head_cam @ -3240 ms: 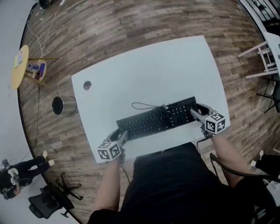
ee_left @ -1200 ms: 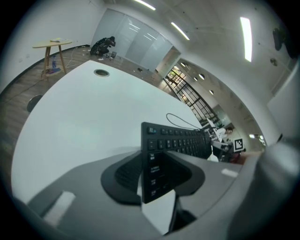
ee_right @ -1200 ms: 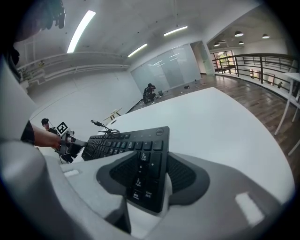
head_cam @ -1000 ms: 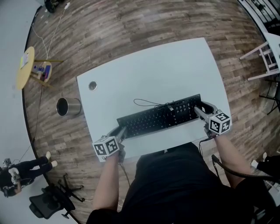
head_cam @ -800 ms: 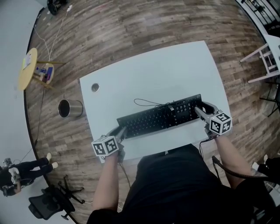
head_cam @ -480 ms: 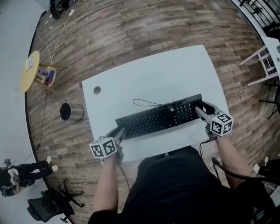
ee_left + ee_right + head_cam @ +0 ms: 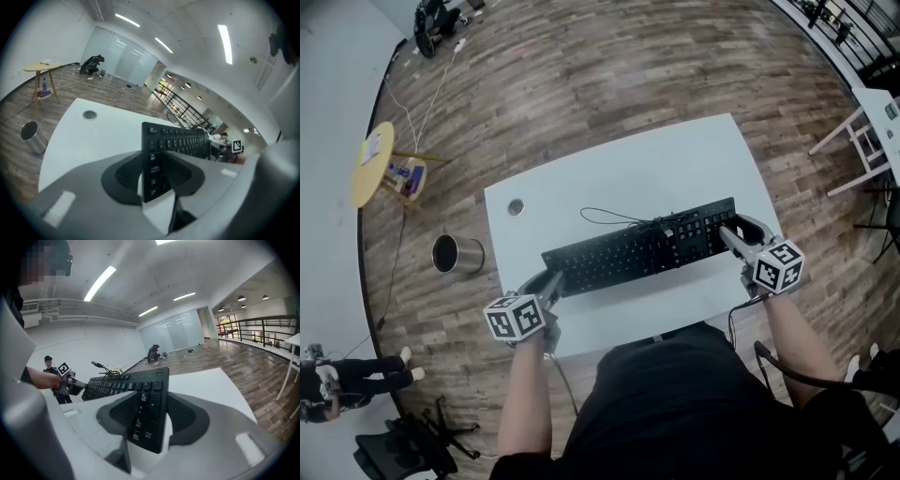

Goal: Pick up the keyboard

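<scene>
Black keyboard [image 7: 639, 249] spans between the two hands over the white table [image 7: 675, 159], long axis running left to right and slightly tilted in the head view. Left gripper [image 7: 549, 281] has its jaws clamped on the left short end, pads pressed on the top and underside; right gripper [image 7: 733, 236] is clamped likewise on the number-pad end. Neither is wide open, only as far apart as the board is thick. Judgement: lift under way, and the board looks just clear of the table. To do it well: raise both ends at the same rate so it stays level, hold the spacing between the hands fixed so it neither bows nor slips out, and keep pad pressure even. Thin cable [image 7: 605, 220] loops from the back edge onto the table; watch for drag or snagging.
</scene>
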